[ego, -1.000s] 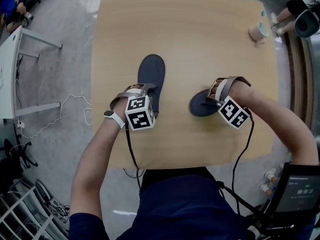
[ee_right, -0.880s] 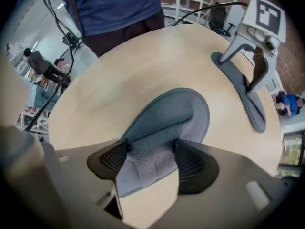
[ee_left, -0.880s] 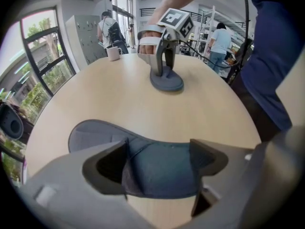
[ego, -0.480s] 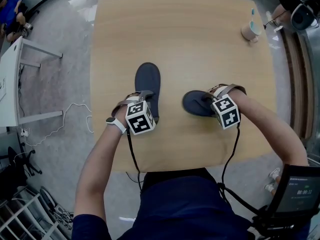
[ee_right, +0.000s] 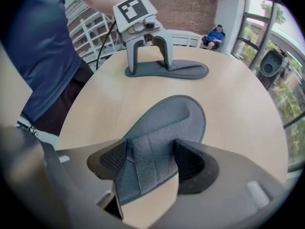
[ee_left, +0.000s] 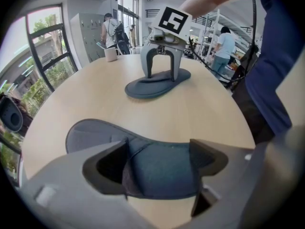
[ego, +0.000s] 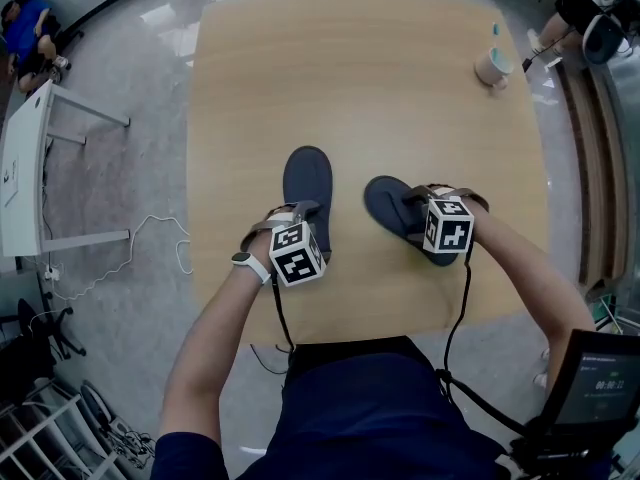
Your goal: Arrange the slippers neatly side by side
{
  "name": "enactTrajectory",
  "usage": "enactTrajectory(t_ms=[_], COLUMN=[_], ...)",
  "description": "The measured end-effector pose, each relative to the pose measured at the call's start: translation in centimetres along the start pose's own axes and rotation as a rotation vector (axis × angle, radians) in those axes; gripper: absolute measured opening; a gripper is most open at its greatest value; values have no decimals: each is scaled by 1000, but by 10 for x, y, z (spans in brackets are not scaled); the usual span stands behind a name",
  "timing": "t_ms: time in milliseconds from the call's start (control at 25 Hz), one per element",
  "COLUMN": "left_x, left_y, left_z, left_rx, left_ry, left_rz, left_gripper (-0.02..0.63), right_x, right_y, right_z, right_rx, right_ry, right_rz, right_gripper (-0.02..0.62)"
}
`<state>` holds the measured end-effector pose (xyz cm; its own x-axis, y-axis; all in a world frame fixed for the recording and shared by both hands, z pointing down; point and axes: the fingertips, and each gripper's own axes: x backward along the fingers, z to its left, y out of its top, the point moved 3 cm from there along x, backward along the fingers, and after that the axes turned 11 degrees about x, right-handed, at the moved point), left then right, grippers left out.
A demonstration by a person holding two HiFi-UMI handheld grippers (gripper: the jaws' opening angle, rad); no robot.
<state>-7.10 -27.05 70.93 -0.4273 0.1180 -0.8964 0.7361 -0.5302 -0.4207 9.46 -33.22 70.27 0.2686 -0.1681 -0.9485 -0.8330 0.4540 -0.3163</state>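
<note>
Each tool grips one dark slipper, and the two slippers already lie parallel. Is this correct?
Not quite. The left tool and right tool each grip one slipper, but the head view shows them not parallel: the left slipper points straight away, while the right slipper lies slanted, its far end turned toward the left one.

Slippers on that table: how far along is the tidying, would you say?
Done: both lie close together on the table, and the left slipper points straight away from the person. In hand: the left gripper clamps its strap, and the right gripper clamps the right slipper, which lies at an angle. Left: probably turning it parallel, then releasing both.
</note>
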Motion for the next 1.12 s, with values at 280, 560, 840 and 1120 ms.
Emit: enactTrajectory(t_ms=[280,560,840,1120], left_x=[-10,-16,-24,-33], left_y=[6,10,16,22], left_z=[-26,-49,-60,-66], left_rx=[-3,-28,29,66], left_ry=[-6,-20,4,23], left_rz=[-15,-9,-47,-57], left_gripper=[420,420,420,420], right_x=[-3,-5,-12,-18], right_y=[3,9,14,17], right_z=[0,-2,-2,-2], right_rx=[-247,-440,-622,-740], right_ry=[-124,-231,-320,-390], right_rz=[-106,-150,-193,-220], right_gripper=[322,322,322,322])
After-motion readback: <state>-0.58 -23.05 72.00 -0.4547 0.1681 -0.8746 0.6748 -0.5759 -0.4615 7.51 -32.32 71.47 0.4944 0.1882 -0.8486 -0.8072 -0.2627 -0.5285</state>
